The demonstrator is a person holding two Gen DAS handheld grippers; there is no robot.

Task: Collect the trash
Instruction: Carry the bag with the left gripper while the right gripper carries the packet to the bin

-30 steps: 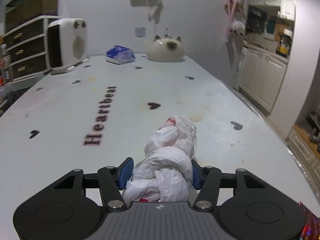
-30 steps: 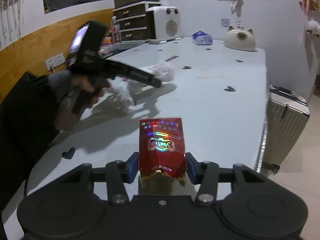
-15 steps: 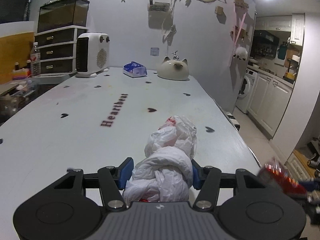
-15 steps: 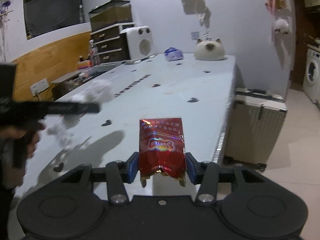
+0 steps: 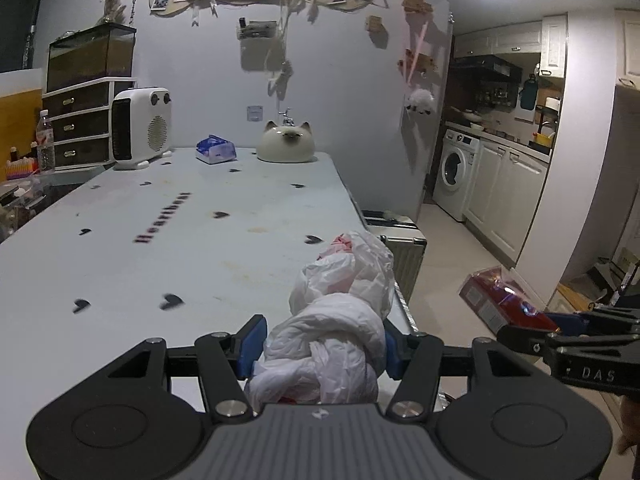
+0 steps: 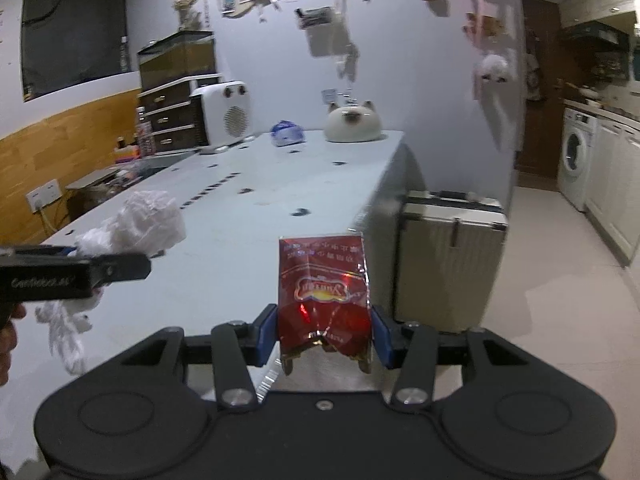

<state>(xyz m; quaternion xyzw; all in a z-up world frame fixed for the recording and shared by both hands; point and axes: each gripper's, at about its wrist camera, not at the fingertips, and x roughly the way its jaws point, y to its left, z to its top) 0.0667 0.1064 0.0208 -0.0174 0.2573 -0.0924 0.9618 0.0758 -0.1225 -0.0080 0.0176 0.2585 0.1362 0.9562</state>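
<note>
Between the blue pads of the left gripper sits a crumpled white plastic bag, squeezed at its bunched waist, its loose end puffing out ahead of the fingers. It looks nearly weightless and soft, so a grip on the thickest wad probably holds best; thin film could slide out. The right gripper is clamped on a red foil wrapper, pinched near its torn lower edge, standing upright. Light, crinkly and slick, it is likely safest held across its full width.
</note>
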